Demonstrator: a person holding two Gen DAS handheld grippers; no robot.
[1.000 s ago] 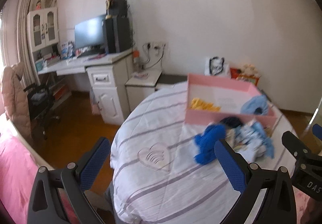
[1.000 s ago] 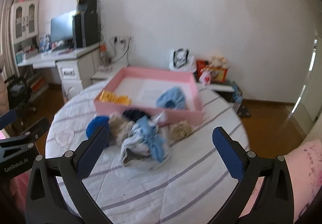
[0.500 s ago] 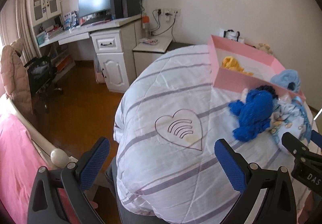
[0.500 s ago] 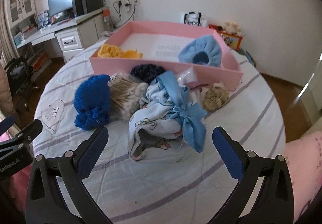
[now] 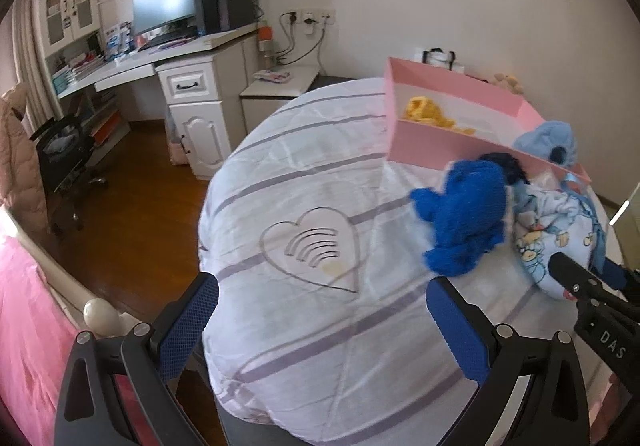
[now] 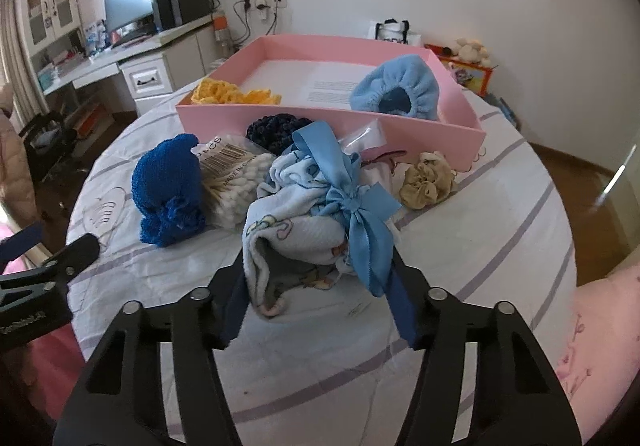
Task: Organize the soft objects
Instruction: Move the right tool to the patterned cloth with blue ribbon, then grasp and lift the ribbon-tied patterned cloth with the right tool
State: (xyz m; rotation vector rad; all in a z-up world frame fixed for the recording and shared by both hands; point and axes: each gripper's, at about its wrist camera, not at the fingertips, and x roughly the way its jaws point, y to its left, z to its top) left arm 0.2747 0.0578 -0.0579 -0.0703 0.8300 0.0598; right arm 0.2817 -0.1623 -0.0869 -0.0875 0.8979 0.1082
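R gripper (image 6: 320,294): jaws closing around near end of cartoon-print baby cloth (image 6: 296,242), which lies between them; pads look to be at the fabric edges, firm pinch not yet evident. L gripper (image 5: 320,326): jaws wide apart, nothing between, hovering over bare cover near the heart motif (image 5: 316,246).

Cloth sits at front of the pile on the counter (image 6: 500,230), tied w/ light-blue satin ribbon (image 6: 356,205). Judged light, limp, will sag and bunch; ribbon likely slippery, so take the thick fabric fold, not the bow.

Adjacent: royal-blue knit item (image 6: 168,185) to left, touching bag of cotton swabs (image 6: 236,181); dark navy knit piece (image 6: 276,129) behind; beige scrunchie (image 6: 426,185) to right, apart. Pink tray (image 6: 320,121) behind pile holds yellow crochet piece (image 6: 232,95) and pale-blue fleece cap (image 6: 396,89).

Surface: round counter under white quilted cover w/ lilac stripes; soft, creased, could drag up w/ a low pinch. Room: bedroom, desk w/ monitor (image 5: 166,9), wood floor, pink bedding at frame edges.
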